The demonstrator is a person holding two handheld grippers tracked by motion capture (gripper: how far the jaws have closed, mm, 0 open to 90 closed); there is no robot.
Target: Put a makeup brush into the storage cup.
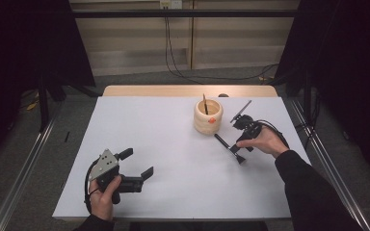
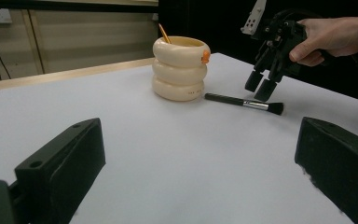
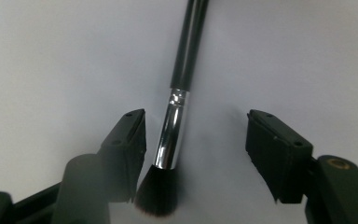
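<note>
A black makeup brush (image 1: 227,143) (image 2: 242,101) with a silver ferrule lies flat on the white table, just right of a cream ribbed cup (image 1: 208,117) (image 2: 179,70). My right gripper (image 1: 238,145) (image 2: 259,89) (image 3: 196,126) points down over the brush (image 3: 172,135), open, its jaws either side of the ferrule; the left jaw stands close to it and the right jaw is well apart. A thin stick (image 1: 205,103) (image 2: 164,33) leans in the cup, and a small orange piece (image 2: 205,57) sits on its rim. My left gripper (image 1: 136,163) (image 2: 200,154) rests open at the front left, nothing between its jaws.
The white table top (image 1: 139,125) ends in a wooden strip (image 1: 188,90) at the far edge. Metal rails (image 1: 24,163) run along both sides on the floor. Black cables (image 1: 197,74) trail across the floor behind the table.
</note>
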